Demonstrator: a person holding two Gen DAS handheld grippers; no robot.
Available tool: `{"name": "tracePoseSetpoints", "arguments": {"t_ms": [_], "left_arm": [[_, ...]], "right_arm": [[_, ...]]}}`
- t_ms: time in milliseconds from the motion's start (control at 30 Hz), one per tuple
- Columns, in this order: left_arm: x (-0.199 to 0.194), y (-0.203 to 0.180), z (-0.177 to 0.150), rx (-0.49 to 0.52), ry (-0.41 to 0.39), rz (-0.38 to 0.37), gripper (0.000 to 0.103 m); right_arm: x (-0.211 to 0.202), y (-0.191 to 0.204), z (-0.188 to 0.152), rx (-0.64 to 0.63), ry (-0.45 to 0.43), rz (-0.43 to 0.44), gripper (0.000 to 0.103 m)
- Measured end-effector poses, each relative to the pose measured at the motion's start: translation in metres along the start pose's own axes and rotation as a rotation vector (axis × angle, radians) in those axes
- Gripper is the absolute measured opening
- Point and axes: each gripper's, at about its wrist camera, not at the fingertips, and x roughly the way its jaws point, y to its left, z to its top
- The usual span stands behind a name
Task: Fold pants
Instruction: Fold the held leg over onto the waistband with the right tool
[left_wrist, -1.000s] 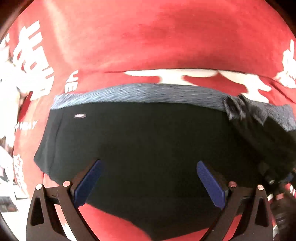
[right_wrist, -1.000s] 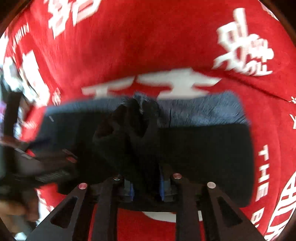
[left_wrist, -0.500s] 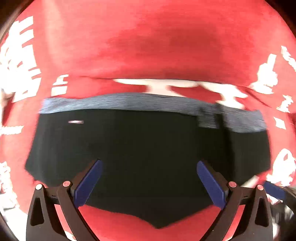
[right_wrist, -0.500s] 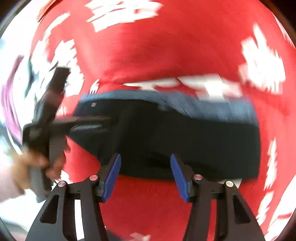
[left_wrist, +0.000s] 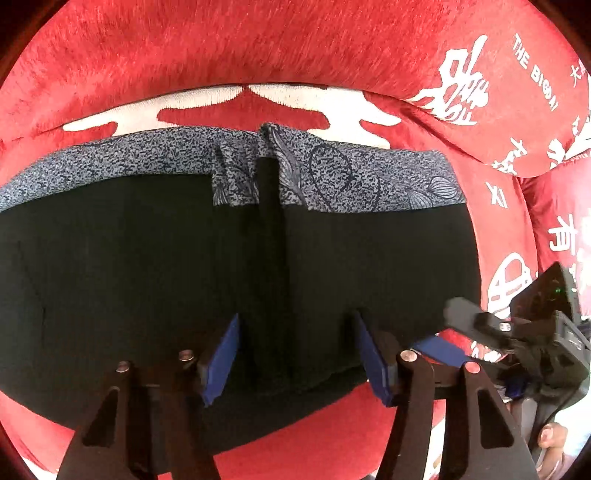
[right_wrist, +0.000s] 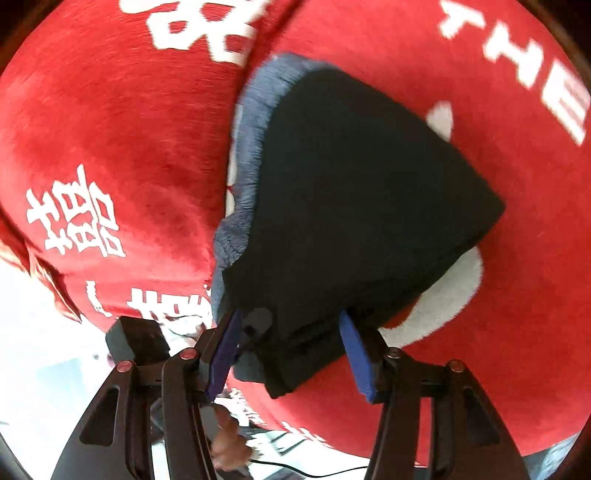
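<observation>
In the left wrist view, the black pants with a grey patterned waistband (left_wrist: 332, 258) lie flat on the red plush cloth with white lettering (left_wrist: 258, 48). The left gripper (left_wrist: 295, 354) is closing, its blue pads straddling a raised black fold without pressing. In the right wrist view, the right gripper (right_wrist: 290, 354) is closing around the pants' near corner, pads apart from the fabric.

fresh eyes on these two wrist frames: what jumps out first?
The black pants with a speckled blue-grey waistband, lying across the middle of a bright red cloth with white lettering. Up close, the left gripper straddles a raised fold in the fabric as its jaws close, pads not yet pressing. The right gripper, also closing, brackets the near corner of the pants.
</observation>
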Motion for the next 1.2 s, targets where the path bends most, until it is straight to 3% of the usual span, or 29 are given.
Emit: {"name": "tracePoseSetpoints", "arguments": {"t_ms": [67,100,233,333,500,567,600,667,700,733,800,900,967,1033,1100,1200], "left_arm": [[0.0,-0.003,-0.002,0.014,-0.009,0.003,0.06],[-0.001,-0.003,-0.003,0.015,-0.011,0.007,0.052],[-0.02,0.0,-0.016,0.0,-0.028,-0.012,0.05],[-0.022,0.004,-0.025,0.008,-0.04,0.027,0.05],[-0.009,0.011,-0.033,0.016,-0.025,0.091,0.05],[-0.012,0.009,-0.034,0.023,-0.034,0.118,0.063],[-0.013,0.009,-0.033,0.019,-0.041,0.138,0.078],[-0.023,0.012,-0.032,-0.002,-0.074,0.146,0.079],[-0.027,0.014,-0.031,-0.01,-0.082,0.143,0.079],[-0.033,0.016,-0.028,-0.022,-0.093,0.144,0.079],[-0.046,0.018,-0.022,-0.036,-0.121,0.163,0.079],[-0.059,0.011,-0.007,-0.013,-0.167,0.184,0.079],[-0.062,-0.002,0.008,0.023,-0.195,0.188,0.079],[-0.055,-0.016,0.022,0.049,-0.204,0.19,0.079],[-0.044,-0.028,0.034,0.064,-0.198,0.175,0.079],[-0.019,-0.047,0.048,0.096,-0.192,0.162,0.079]], "right_arm": [[0.008,-0.008,-0.002,0.045,-0.001,0.019,0.033],[0.013,-0.01,-0.001,0.052,-0.005,0.014,0.009],[0.009,-0.001,-0.004,-0.003,-0.003,0.005,0.005],[0.005,0.014,-0.014,-0.077,0.021,-0.022,0.005],[0.03,0.0,-0.013,-0.071,0.055,-0.093,0.005],[0.033,0.003,-0.012,-0.1,0.056,-0.103,0.005],[0.032,0.008,-0.012,-0.122,0.068,-0.113,0.007],[0.028,0.019,-0.013,-0.176,0.108,-0.116,0.014],[0.024,0.033,-0.016,-0.237,0.14,-0.122,0.022],[0.017,0.042,-0.018,-0.293,0.148,-0.135,0.036],[-0.008,0.066,-0.02,-0.42,0.107,-0.132,0.048],[-0.049,0.087,-0.003,-0.503,-0.019,-0.129,0.048],[-0.061,0.094,0.019,-0.505,-0.102,-0.193,0.048],[-0.063,0.093,0.046,-0.5,-0.165,-0.316,0.048],[-0.054,0.087,0.072,-0.495,-0.185,-0.4,0.048],[-0.033,0.077,0.101,-0.448,-0.15,-0.371,0.048]]}}
